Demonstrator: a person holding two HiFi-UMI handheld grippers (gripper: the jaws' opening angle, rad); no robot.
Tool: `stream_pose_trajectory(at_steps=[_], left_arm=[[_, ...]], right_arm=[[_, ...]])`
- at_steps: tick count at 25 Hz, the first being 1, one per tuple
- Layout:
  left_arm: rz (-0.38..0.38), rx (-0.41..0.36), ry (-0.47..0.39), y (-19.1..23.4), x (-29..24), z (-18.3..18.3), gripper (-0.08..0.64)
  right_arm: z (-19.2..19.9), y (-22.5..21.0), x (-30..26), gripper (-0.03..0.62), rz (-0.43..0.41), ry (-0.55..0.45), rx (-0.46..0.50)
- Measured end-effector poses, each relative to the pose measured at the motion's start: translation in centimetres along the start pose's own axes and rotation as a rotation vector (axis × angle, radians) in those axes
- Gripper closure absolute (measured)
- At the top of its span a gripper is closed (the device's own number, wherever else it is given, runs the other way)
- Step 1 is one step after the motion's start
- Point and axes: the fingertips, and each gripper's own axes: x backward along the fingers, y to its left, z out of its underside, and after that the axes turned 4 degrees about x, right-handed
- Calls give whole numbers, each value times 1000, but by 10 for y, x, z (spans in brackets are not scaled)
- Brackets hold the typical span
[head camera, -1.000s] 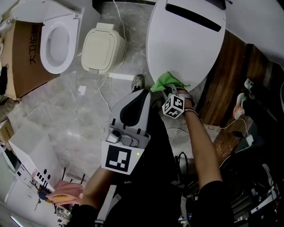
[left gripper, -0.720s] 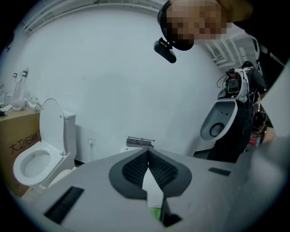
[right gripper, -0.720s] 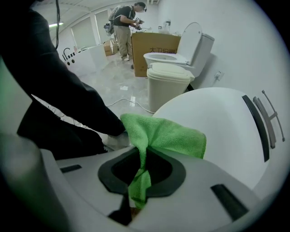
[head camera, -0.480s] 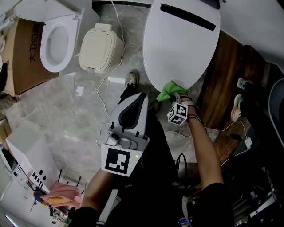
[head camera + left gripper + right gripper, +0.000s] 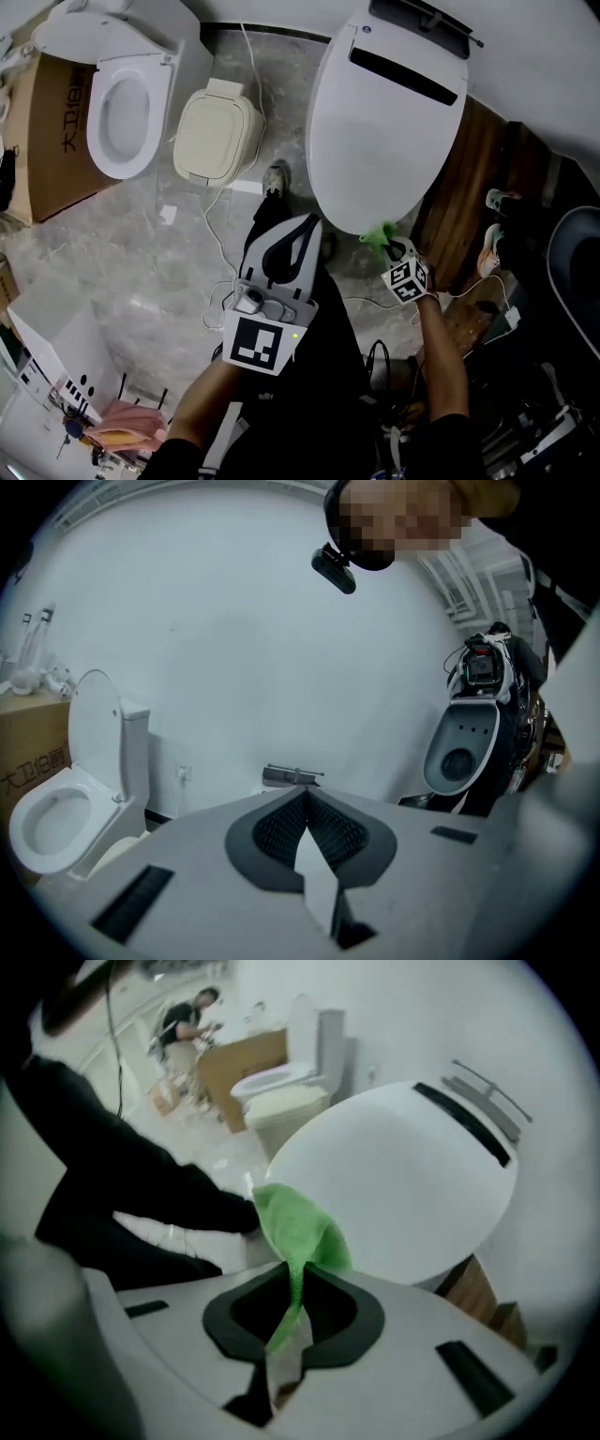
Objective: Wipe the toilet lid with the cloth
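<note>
Head view shows cloth point(image 5: 378, 233) (green) clamped in right hand-held gripper point(image 5: 392, 247).

Over the last second the right gripper point(image 5: 389, 251) has swept its green cloth point(image 5: 379, 233) along the front rim of the white oval toilet lid point(image 5: 384, 131). It went from the lid's lower left edge, near the centre of the frame, down and to the right. The cloth was spread over the lid's surface before; it now shows as a smaller bunch right at the rim's lowest point. The gripper's marker cube point(image 5: 408, 279) has dropped towards the lower right with it. The grey left gripper point(image 5: 307, 221) sits slightly lower in the frame.
</note>
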Motion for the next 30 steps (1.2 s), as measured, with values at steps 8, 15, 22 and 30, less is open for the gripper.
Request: stream_pose_trajectory(at_steps=[8, 15, 22, 30], left_arm=[[13, -4, 22, 63, -47, -39, 552], [20, -14, 42, 120, -83, -75, 552], [-4, -21, 47, 171, -102, -93, 552], [-64, 24, 71, 219, -105, -84, 552]], right_arm=[[-188, -144, 61, 545, 144, -481, -574], [-333, -292, 74, 545, 262, -677, -719], [-382, -396, 63, 546, 524, -583, -655], [-405, -377, -45, 545, 468, -179, -109]])
